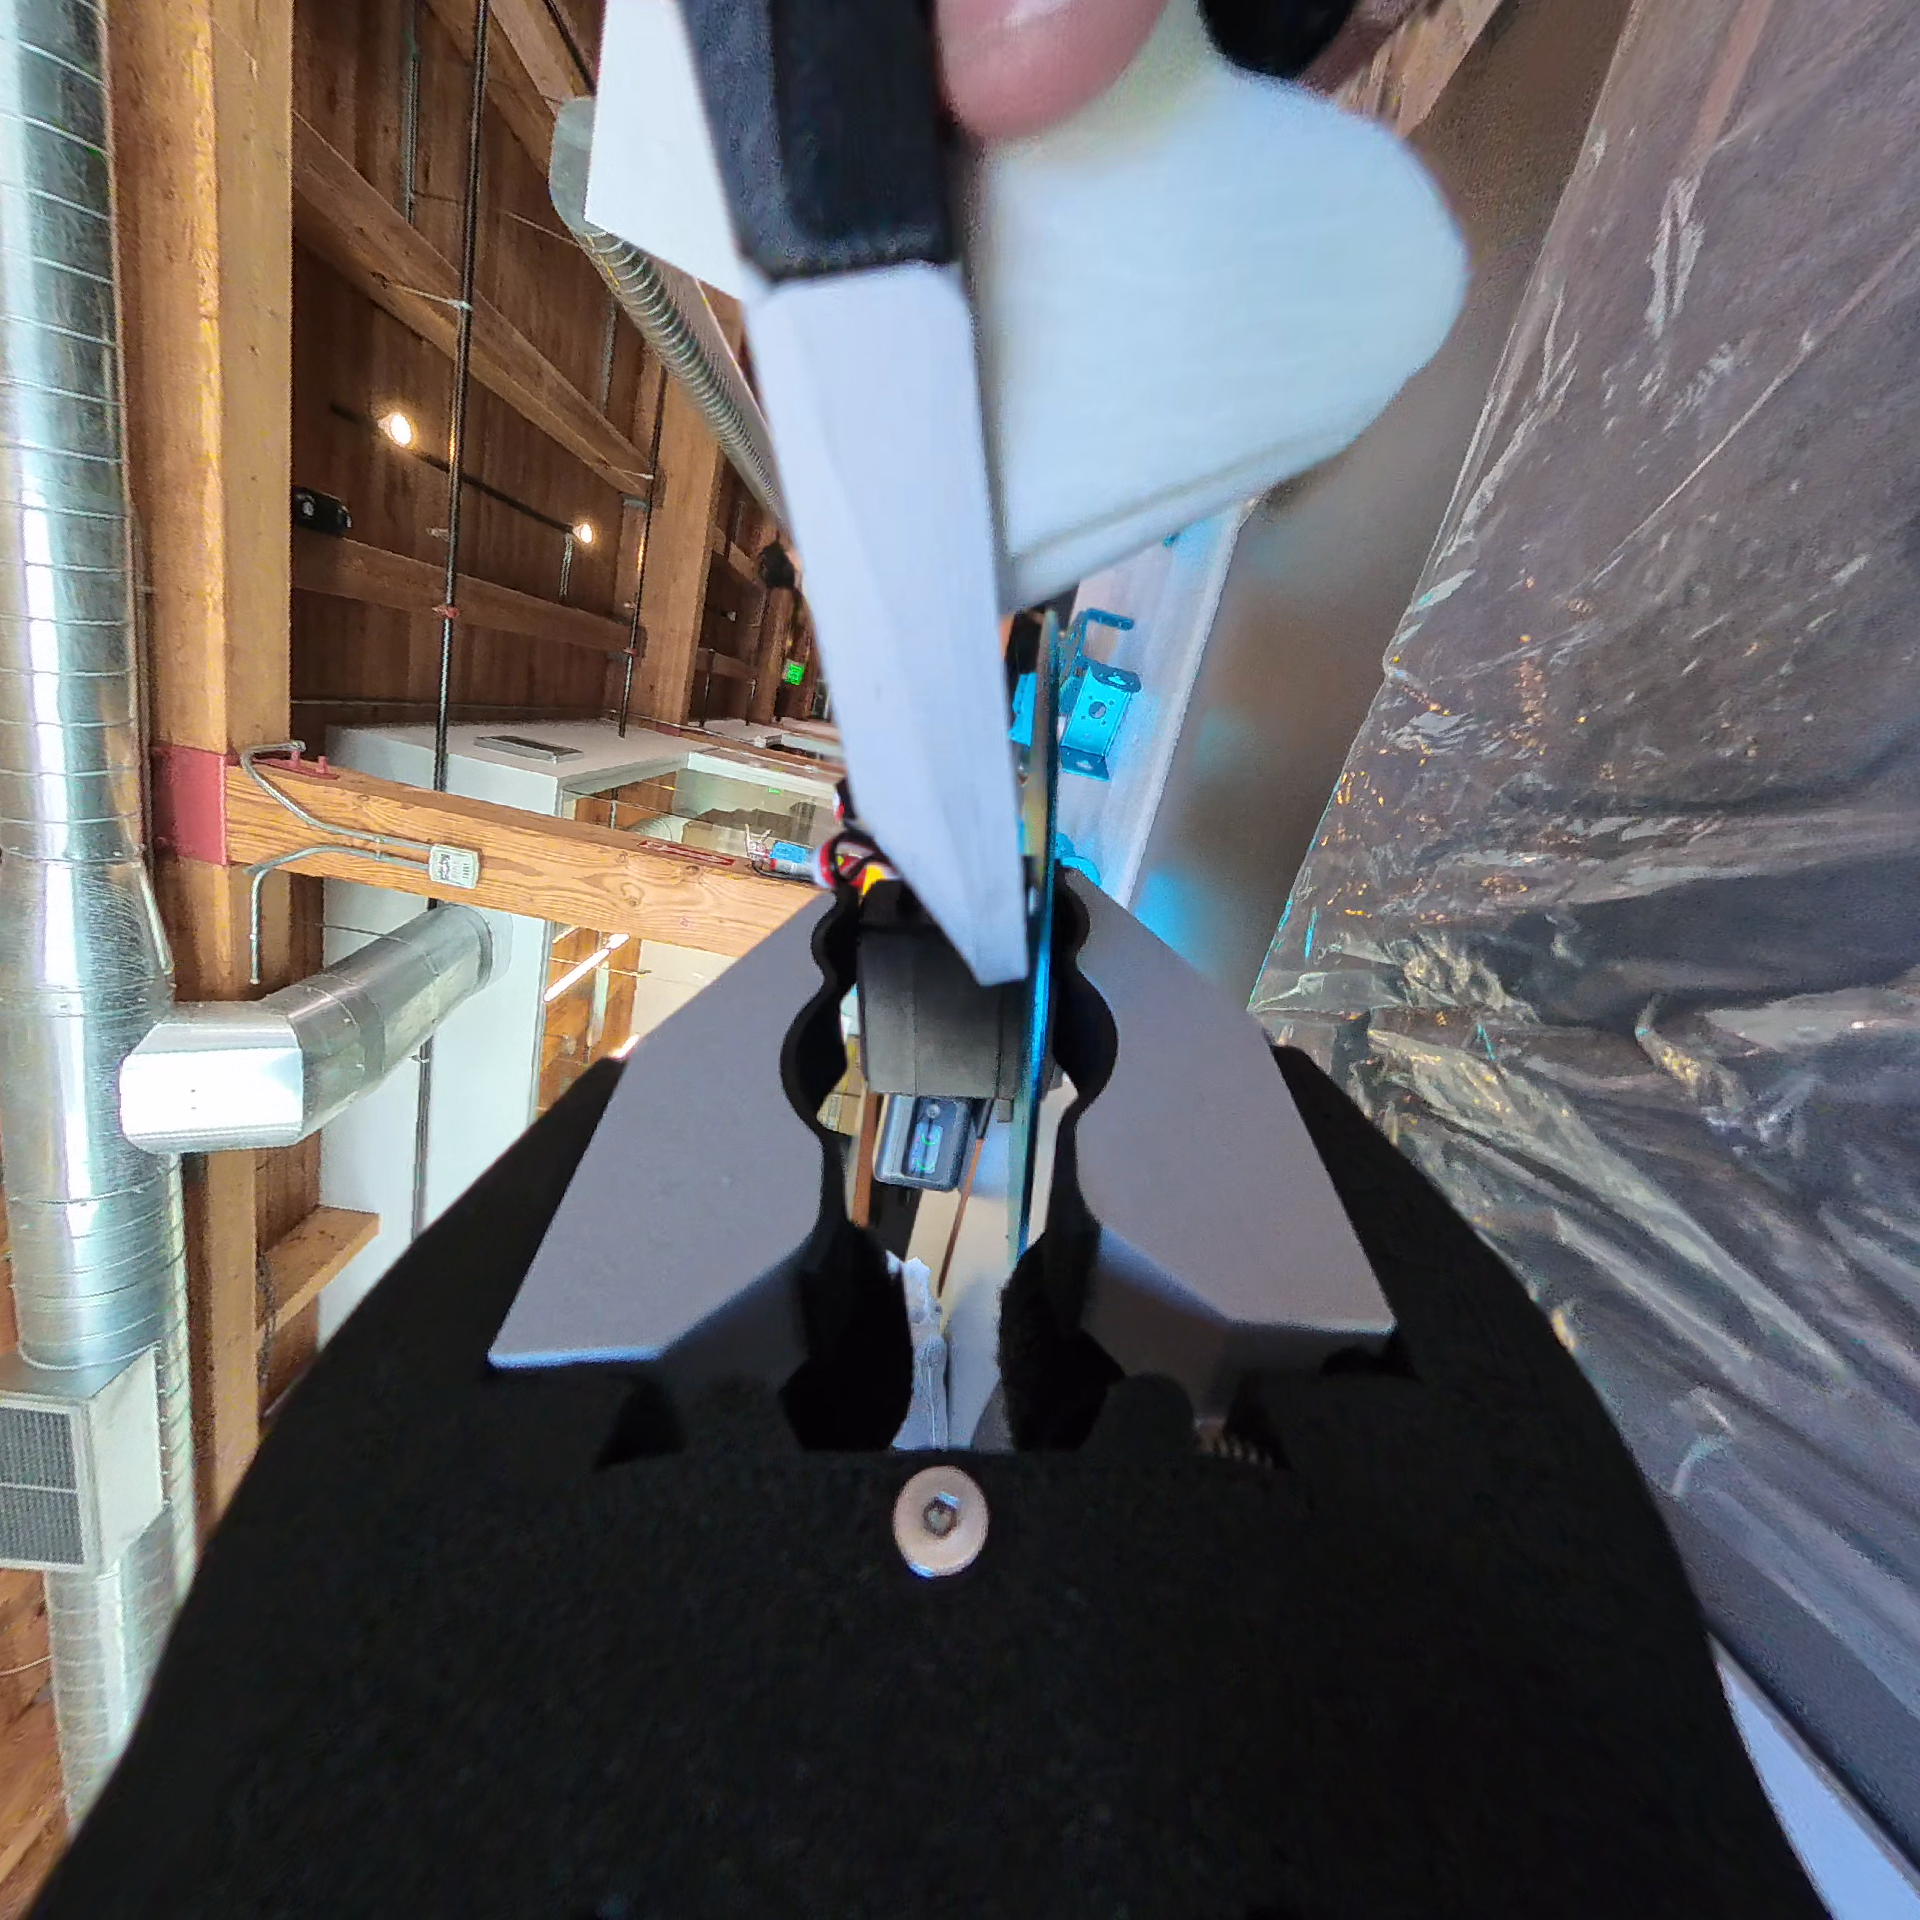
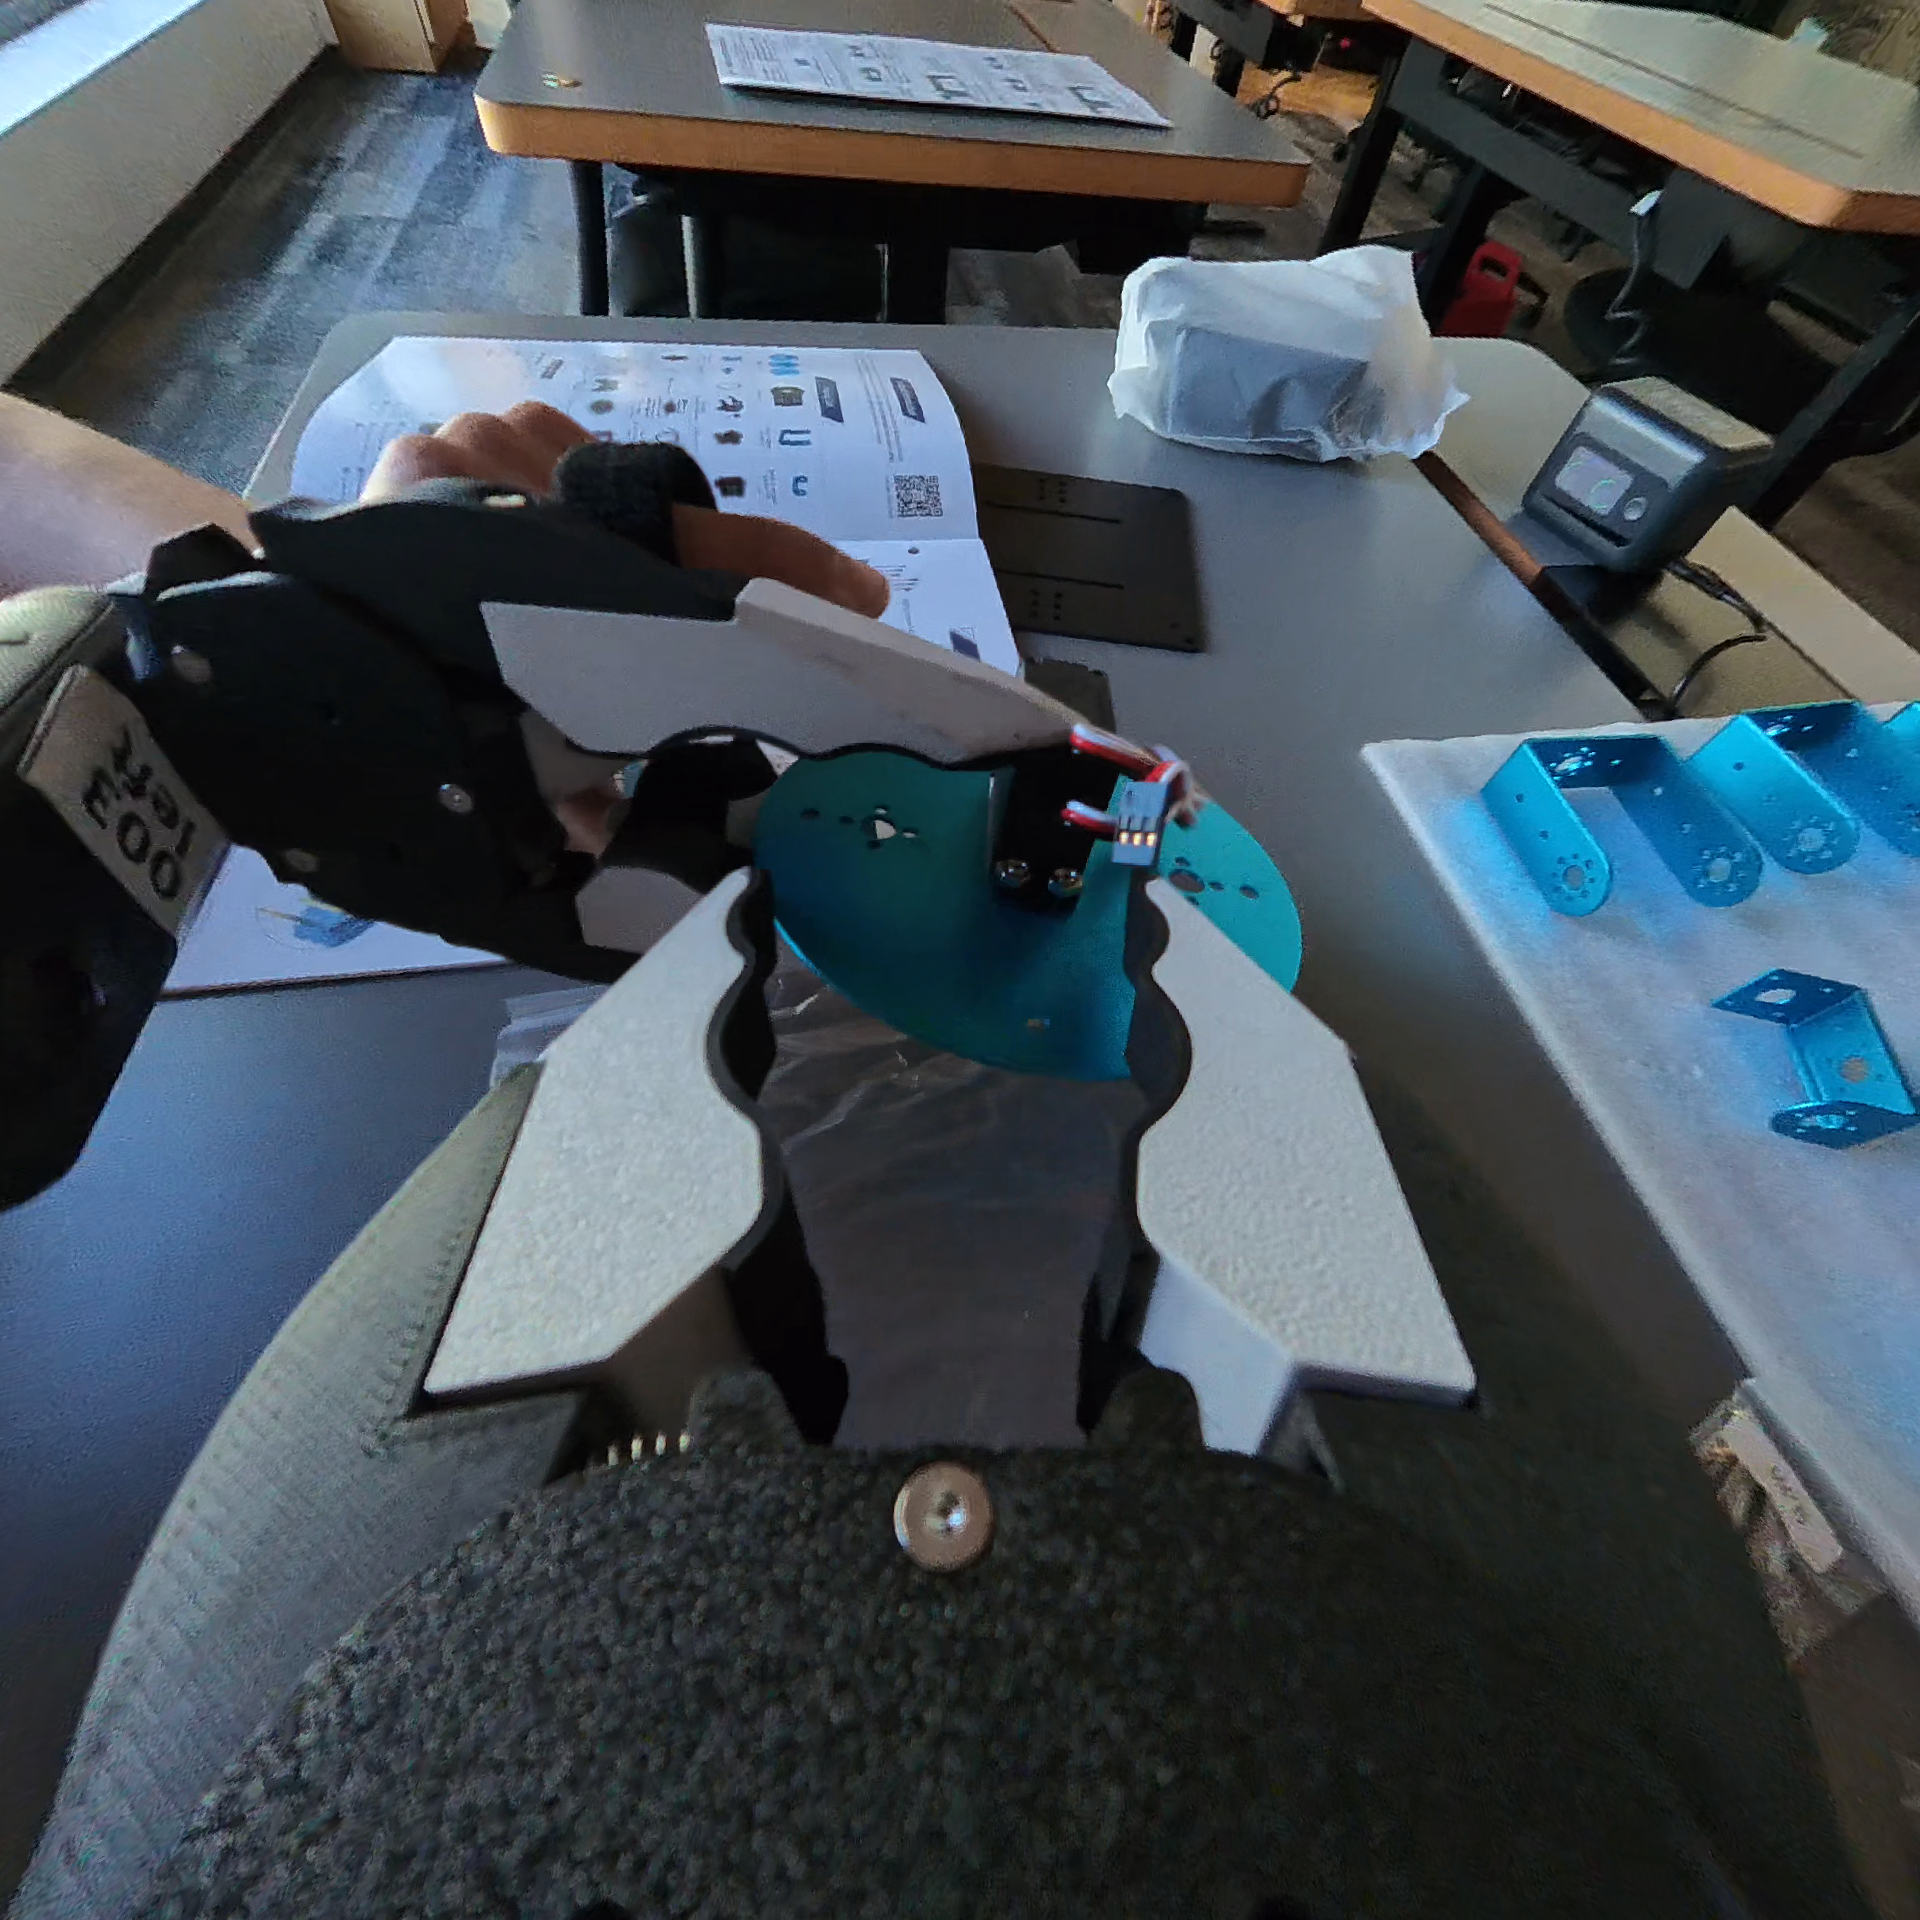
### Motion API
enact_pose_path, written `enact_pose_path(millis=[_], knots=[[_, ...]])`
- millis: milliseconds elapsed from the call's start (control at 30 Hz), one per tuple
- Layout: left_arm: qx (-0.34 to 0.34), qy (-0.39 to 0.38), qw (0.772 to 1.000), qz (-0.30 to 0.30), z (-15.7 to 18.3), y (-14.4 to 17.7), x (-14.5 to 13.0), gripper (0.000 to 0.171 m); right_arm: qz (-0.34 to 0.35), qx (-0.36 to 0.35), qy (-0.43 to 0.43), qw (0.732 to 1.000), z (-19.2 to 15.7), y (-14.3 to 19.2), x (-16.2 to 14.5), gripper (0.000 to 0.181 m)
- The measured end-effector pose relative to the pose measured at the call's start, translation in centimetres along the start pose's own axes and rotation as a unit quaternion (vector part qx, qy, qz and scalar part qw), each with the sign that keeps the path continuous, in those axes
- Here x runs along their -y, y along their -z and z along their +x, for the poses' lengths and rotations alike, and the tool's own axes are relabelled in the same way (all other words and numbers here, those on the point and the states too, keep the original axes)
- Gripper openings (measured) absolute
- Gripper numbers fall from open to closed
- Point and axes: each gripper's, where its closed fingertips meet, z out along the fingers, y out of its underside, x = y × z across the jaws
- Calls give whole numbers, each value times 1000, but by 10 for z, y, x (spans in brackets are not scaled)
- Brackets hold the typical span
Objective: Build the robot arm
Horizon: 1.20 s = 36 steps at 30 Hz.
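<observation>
while the left gripper [image 2: 1039,727], reaching in from the left of the frame, is clamped on the black servo [image 2: 1029,821] mounted on the teal disc [image 2: 935,935], the right gripper [image 2: 951,997] stands released just below it, jaws flanking the disc's lower edge.

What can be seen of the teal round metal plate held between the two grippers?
The teal round metal plate is a thin, flat anodised-looking disc drilled with small holes and a larger central opening. A black servo block is fixed to it by two screws, with red-and-white wires ending in a small connector. It hangs tilted above the grey table. The left gripper holds it around the servo; the right gripper, fingers apart, frames its near edge.
</observation>
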Motion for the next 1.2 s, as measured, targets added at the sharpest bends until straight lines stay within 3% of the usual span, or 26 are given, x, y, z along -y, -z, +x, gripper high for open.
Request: enact_pose_path(millis=[133, 233, 267, 300, 367, 433, 600, 633, 700, 767, 833, 933, 1100, 1200], knots=[[3, 0, 1000, 3, 0, 1, 3, 35, -1, 26, -41, 999, -7, -8, -2, 77], [-1, 2, 1000, -4, 1, -1, -2, 35, -2, 31, -48, 998, -11, -7, -3, 71], [0, 3, 1000, -7, 0, -2, -3, 35, -6, 35, -41, 999, -13, -5, -3, 63], [1, 2, 1000, -13, 0, -3, -6, 35, -3, 63, -32, 998, -21, -2, -2, 40], [1, 7, 1000, -13, -2, -3, -7, 35, 0, 45, -39, 998, -17, -1, 1, 47], [3, 8, 1000, -9, -3, -2, -5, 36, -9, 4, -16, 1000, -4, -3, -2, 67], [7, -3, 1000, -5, -2, 0, 0, 35, -6, 14, -42, 999, -5, -12, -1, 77], [5, -2, 1000, -8, -1, -1, -2, 36, -3, 22, -41, 999, -7, -11, 0, 70], [0, 5, 1000, -24, -1, -5, -9, 35, 14, 60, -45, 997, -21, -6, 9, 32], [1, 10, 1000, -28, -3, -6, -14, 35, -3, 34, -21, 999, -19, -7, 6, 37], [2, 13, 1000, -27, -4, -5, -15, 35, -2, -12, 1, 1000, -6, -6, 8, 56], [6, 9, 1000, -18, -4, -3, -8, 35, -25, -24, -21, 999, 3, -10, 1, 66], [8, -3, 1000, -10, -2, -1, -1, 35, -31, -16, -39, 999, 2, -15, -2, 66], [3, -3, 1000, -14, 0, -2, -4, 35, -34, -10, -53, 998, 1, -15, -4, 55]])
